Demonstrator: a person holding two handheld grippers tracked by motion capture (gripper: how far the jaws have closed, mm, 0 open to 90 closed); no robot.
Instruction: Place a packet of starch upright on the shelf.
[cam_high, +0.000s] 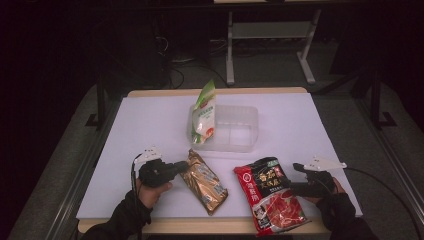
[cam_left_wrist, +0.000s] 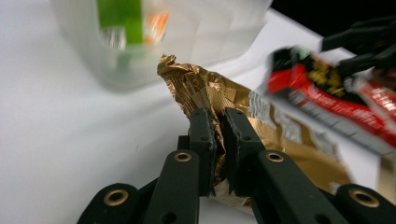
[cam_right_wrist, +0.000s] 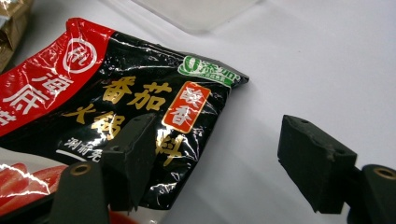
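Left gripper (cam_left_wrist: 217, 140) clamped on gold pouch (cam_high: 203, 181), table front

Grip sits on the crinkled top seal only; lift slowly, keep it level toward the clear tub (cam_high: 235, 131). Right gripper (cam_right_wrist: 219, 163) stands wide open, astride the red packet (cam_right_wrist: 116, 112) corner, holding nothing

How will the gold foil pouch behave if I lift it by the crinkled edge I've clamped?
Likely floppy: the gold foil pouch is creased film, so its body should sag below the left gripper. The glossy foil may slip, though the jaws pinch a crumpled seam. It looks filled, so it may swing toward the clear container.
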